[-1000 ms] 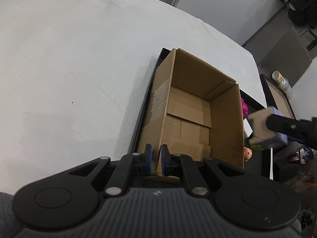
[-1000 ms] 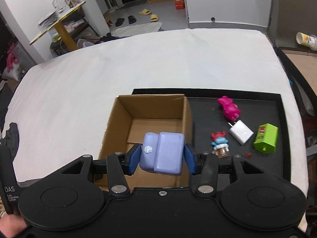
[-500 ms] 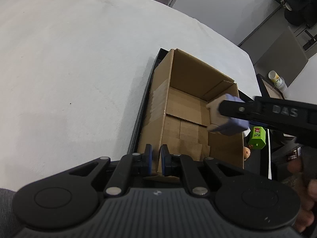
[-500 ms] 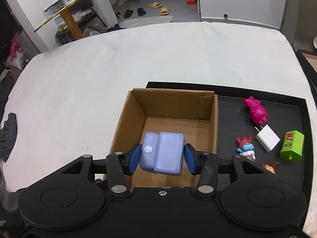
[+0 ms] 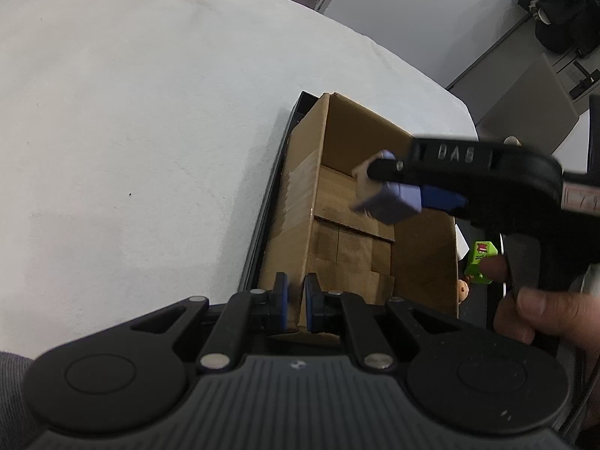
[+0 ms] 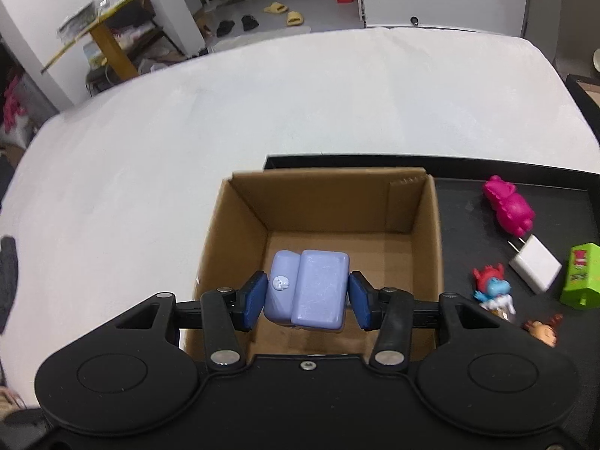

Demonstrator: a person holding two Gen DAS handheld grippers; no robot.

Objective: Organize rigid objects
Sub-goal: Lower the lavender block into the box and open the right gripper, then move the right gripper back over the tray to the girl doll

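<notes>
The box (image 6: pixel 330 247) is steadied by the left gripper (image 5: pixel 296 302), whose jaws are pinched narrowly on its near wall so it cannot slide on the tray (image 6: pixel 468 187) during loading. The lilac block (image 6: pixel 307 288) is clamped between the pads of the right gripper (image 6: pixel 307 300) and held above the open box interior, apparently for release inside. The remaining toys, the pink figure (image 6: pixel 508 210), the charger (image 6: pixel 536 268) and the green block (image 6: pixel 583 275), are left on the tray beside the box.

The left gripper (image 5: pixel 294 302) is pinching the open brown cardboard box's (image 5: pixel 300 202) near wall; the right gripper (image 5: pixel 390 187) is holding a blurred, seemingly lavender block (image 5: pixel 390 202) over the opening.
</notes>
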